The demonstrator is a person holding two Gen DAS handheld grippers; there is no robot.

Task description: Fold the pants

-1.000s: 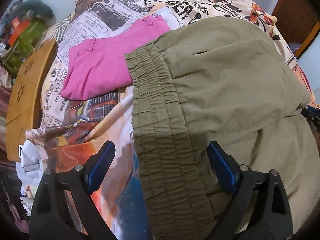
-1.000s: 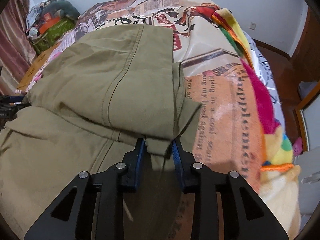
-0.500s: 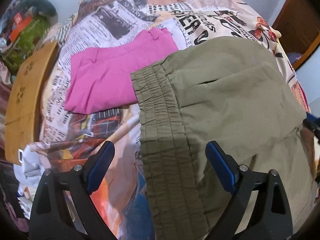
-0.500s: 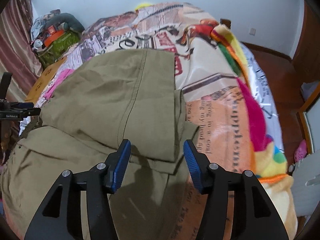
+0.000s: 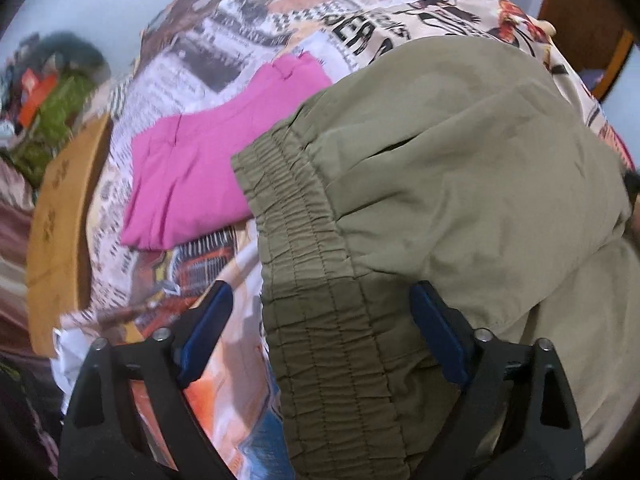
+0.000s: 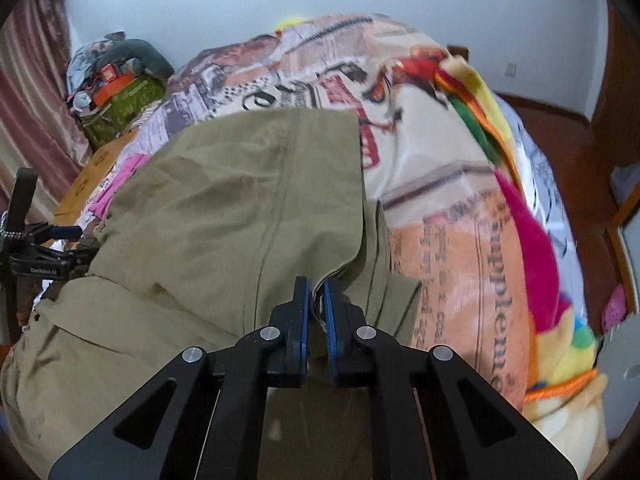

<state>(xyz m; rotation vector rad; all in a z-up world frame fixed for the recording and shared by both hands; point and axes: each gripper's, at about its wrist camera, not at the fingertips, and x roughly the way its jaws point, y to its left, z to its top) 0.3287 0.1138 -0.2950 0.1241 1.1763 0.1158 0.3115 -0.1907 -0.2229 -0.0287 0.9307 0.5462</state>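
Pink garment (image 5: 208,168) crowds pants' (image 5: 460,184) left; bedspread (image 6: 440,184) right lies open.

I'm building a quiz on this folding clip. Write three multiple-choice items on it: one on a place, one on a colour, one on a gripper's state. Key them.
1. Where does the folded pink garment lie relative to the olive-green pants' elastic waistband in the left wrist view?
A. To its left, on the printed bedspread
B. On top of it
C. Hanging off its right end

2. What colour are the pads on the gripper fingers?
A. Red
B. Blue
C. White

3. How does the right gripper stand?
A. Wide open above the bedspread
B. Nearly shut at the folded edge of the olive-green pants
C. Clamped on the pink garment

Key:
1 A: pink cloth lies left of the waistband, on the print.
2 B: the pads show blue in both views.
3 B: only a thin gap remains, at the pants' edge.
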